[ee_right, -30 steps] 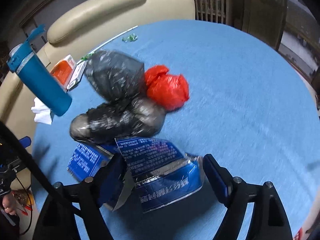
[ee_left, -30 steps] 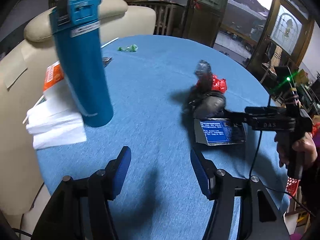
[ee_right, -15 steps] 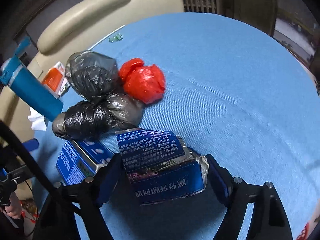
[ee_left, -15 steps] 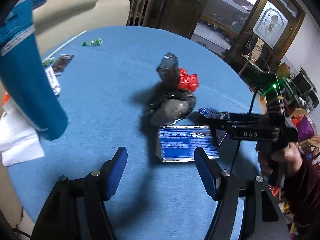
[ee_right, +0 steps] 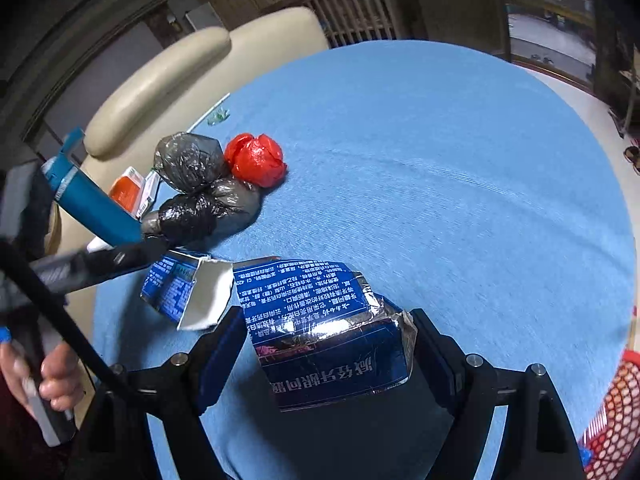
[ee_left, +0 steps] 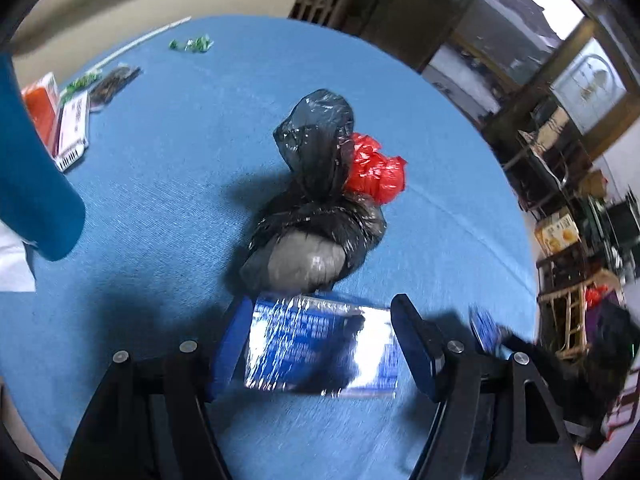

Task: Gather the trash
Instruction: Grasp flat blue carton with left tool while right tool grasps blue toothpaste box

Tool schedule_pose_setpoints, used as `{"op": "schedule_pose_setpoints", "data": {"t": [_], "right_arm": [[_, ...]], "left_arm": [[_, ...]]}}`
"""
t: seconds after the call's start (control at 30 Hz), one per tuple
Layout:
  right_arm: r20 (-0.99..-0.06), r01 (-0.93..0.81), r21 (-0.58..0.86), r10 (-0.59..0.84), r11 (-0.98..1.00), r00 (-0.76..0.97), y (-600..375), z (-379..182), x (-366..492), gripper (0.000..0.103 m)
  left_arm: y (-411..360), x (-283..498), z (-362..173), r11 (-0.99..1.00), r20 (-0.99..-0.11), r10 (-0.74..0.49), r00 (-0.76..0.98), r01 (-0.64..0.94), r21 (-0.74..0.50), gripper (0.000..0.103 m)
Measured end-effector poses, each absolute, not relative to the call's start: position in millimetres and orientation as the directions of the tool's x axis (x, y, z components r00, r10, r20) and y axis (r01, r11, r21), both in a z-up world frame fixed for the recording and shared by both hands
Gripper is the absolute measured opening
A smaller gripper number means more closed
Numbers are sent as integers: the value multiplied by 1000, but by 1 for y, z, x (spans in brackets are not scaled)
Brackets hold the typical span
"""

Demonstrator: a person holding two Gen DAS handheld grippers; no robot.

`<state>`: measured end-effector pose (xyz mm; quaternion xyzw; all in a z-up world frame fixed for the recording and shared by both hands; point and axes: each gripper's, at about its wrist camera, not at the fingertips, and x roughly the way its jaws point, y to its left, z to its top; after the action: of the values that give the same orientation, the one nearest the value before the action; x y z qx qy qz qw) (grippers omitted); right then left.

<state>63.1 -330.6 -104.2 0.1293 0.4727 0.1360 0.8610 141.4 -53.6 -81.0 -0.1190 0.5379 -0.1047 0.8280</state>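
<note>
A torn flat piece of blue carton [ee_left: 320, 348] lies on the blue tablecloth [ee_left: 180, 168]. My left gripper [ee_left: 320, 320] straddles it with jaws opening, and the pads stand just clear of its edges. In the right wrist view this piece [ee_right: 176, 288] lies under the left gripper's fingers [ee_right: 128, 256]. My right gripper [ee_right: 328, 320] is shut on a bigger crumpled blue carton [ee_right: 324, 332] with a foil lining, held off the cloth. Behind lie tied black bags [ee_left: 316, 208] and a red bag [ee_left: 376, 172].
A tall blue bottle [ee_left: 32, 184] stands at the left on white tissue [ee_left: 12, 264], beside an orange box [ee_left: 40, 108]. Green wrappers [ee_left: 190, 44] lie at the far edge. A red mesh basket [ee_right: 612, 420] sits beyond the table's near right edge. A cream sofa [ee_right: 160, 84] stands behind.
My left gripper swung from beside the bottle to the flat carton piece and widened its jaws. The right gripper drew its carton back, away from the bags.
</note>
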Motion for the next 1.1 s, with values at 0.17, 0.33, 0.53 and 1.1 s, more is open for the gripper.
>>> {"op": "schedule_pose_setpoints", "data": {"t": [0.17,0.33,0.53,1.1], "right_arm": [[-763,-92,399,386,912,519,-338,-109,53,83],[-754,-73,440,412,895,511,-346,-118,45,83],[-741,-66,466,429,883,516,-351,-117,42,83],[-720,-89,494,465,865,515,-348,-108,19,83]], "left_arm": [[-61,155,-92,955,-892,-275,358,-6,-297,72],[-64,155,-108,958,-915,-272,297,-3,-286,71],[-64,134,-111,959,-923,-284,260,81,-272,70],[-27,72,-76,907,-927,-227,297,411,-90,73]]}}
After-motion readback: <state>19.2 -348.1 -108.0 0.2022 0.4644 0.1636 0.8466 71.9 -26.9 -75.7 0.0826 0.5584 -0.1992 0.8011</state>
